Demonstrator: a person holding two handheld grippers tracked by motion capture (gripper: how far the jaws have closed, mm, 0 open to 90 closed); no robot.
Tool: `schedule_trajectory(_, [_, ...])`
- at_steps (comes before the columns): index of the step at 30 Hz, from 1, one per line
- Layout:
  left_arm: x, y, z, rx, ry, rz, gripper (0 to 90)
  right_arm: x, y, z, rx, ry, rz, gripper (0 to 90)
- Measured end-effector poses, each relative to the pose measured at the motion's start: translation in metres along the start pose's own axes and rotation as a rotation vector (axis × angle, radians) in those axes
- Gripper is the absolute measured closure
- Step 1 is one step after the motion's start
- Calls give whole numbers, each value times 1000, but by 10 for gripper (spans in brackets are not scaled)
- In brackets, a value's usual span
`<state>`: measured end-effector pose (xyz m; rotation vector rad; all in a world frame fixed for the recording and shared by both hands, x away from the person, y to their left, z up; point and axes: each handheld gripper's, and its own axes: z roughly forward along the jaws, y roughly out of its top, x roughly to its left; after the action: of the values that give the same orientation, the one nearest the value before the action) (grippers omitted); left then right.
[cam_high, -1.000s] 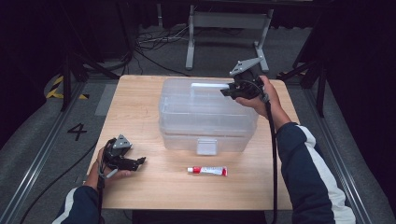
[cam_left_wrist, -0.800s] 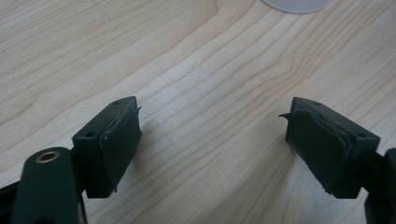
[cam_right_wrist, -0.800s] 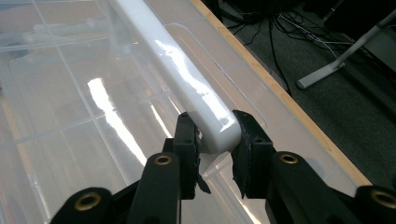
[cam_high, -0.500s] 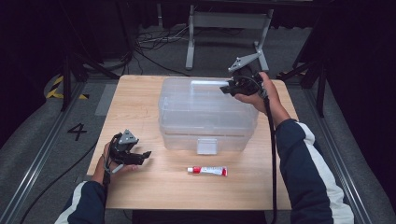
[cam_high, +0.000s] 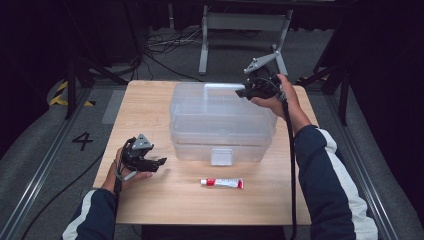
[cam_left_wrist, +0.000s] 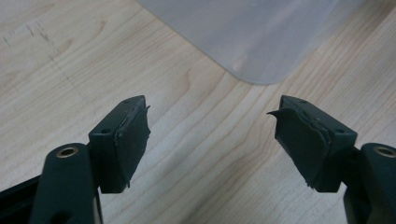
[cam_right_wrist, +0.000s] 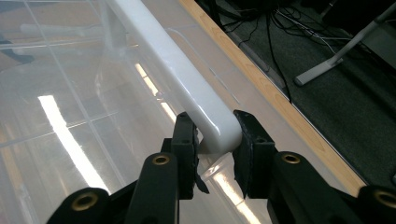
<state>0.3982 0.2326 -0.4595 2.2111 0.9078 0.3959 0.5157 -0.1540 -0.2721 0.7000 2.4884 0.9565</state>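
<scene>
Clear plastic storage box (cam_high: 220, 122) is sitting mid-worktop (cam_high: 150, 100) as the right gripper (cam_high: 246, 93) is clamping the white handle (cam_right_wrist: 187, 88) at the lid's far edge. Near the box's front-left corner, the left gripper (cam_high: 161, 162) is hovering, jaws apart and just narrowing, holding nothing. A red-capped tube (cam_high: 222, 183) is lying in front.

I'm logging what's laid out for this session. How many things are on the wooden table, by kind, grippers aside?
Clear plastic storage box with a white handle: 1
Small white tube with red ends: 1
Total: 2
</scene>
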Motion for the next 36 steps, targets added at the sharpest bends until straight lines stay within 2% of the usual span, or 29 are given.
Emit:
schedule_trajectory(1, [-1, 1, 0, -1, -8, -3, 268, -1, 0, 0, -2, 0, 1, 719])
schedule_trajectory(5, [-2, 9, -4, -31, 14, 17, 275, -1, 1, 0, 0, -1, 1, 718])
schedule_trajectory(9, [-2, 11, -8, -48, 9, 5, 275, -3, 3, 0, -3, -7, 12, 715])
schedule_trajectory(14, [-3, 18, -21, -107, 28, 14, 303, -4, 4, 1, 3, -7, 18, 714])
schedule_trajectory(17, [-3, 21, -24, -118, 26, 13, 327, -5, 6, 1, 9, -7, 19, 713])
schedule_trajectory(19, [-3, 24, -27, -142, 19, 4, 333, -6, 8, 1, 14, -9, 20, 711])
schedule_trajectory(25, [-4, 34, -34, -182, 27, 11, 416, -8, 10, 2, 14, -22, 24, 707])
schedule_trajectory(30, [-8, 40, -39, -208, 17, 28, 504, -7, 11, 2, 15, -30, 21, 706])
schedule_trajectory(36, [-12, 48, -39, -241, 22, 36, 655, -8, 11, 2, 17, -29, 23, 706])
